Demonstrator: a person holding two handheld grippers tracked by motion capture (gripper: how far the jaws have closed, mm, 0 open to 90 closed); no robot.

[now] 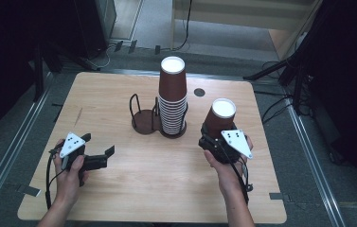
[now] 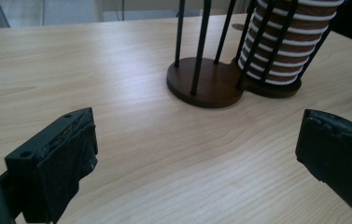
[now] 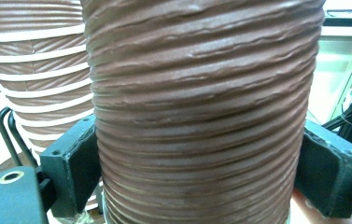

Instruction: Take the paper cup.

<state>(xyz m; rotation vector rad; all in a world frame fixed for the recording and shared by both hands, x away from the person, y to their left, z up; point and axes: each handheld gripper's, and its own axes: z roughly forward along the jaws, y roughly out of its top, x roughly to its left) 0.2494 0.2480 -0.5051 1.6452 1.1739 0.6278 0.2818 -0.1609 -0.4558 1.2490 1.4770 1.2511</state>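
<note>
Right gripper [image 1: 216, 137] clamping upturned brown cup [image 1: 219, 118], cup stack [image 1: 172, 97] filling holder [image 1: 147, 124], left gripper [image 1: 101, 147] jaws wide

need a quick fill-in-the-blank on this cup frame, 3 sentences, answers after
1. The right gripper is shut on a single ____ paper cup.
2. The left gripper holds nothing; its jaws stand ____.
3. In the two-ring holder, the stack of cups fills the right ring, while the left ring is ____.

Missing words: brown; open; empty
</note>
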